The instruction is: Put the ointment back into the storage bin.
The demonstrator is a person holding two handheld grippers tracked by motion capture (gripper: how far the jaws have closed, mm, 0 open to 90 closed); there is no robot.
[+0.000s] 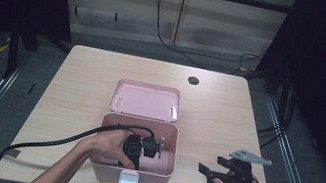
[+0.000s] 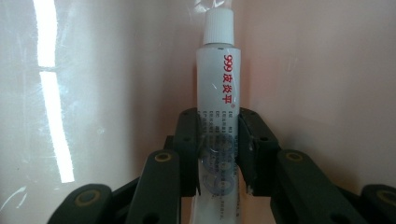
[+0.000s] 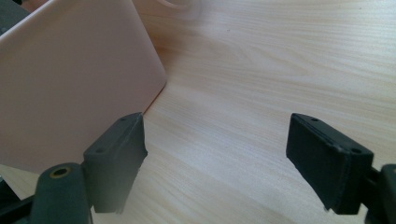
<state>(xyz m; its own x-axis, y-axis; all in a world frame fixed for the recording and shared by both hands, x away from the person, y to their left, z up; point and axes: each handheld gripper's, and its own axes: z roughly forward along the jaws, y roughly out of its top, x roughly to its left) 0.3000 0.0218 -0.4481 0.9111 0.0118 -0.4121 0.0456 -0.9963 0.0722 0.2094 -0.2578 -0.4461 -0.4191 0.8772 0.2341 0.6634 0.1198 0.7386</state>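
- Pale wood table (image 1: 217,116), dark curtains around; pink box (image 1: 103,162) open at front edge, lid (image 1: 145,100) laid behind.
- Left gripper (image 1: 134,148) down inside box, clamped on white tube (image 2: 219,93), cap pointing away.
- Right gripper (image 1: 211,172) idle on table beside box, jaws apart, empty.
- Best lowered gently, tube laid flat on box floor before release.

One table (image 1: 72,106), wooden, and one pink box (image 1: 165,168) on it with one lid (image 1: 145,100) swung open behind. Two grippers in play: the left gripper (image 1: 143,147) down in the box, the right gripper (image 1: 212,170) out beside it. One white tube (image 2: 219,107) with one white cap (image 2: 218,27). Two cables (image 1: 55,143) trail off, one per gripper. One dark hole (image 1: 193,80) in the tabletop.
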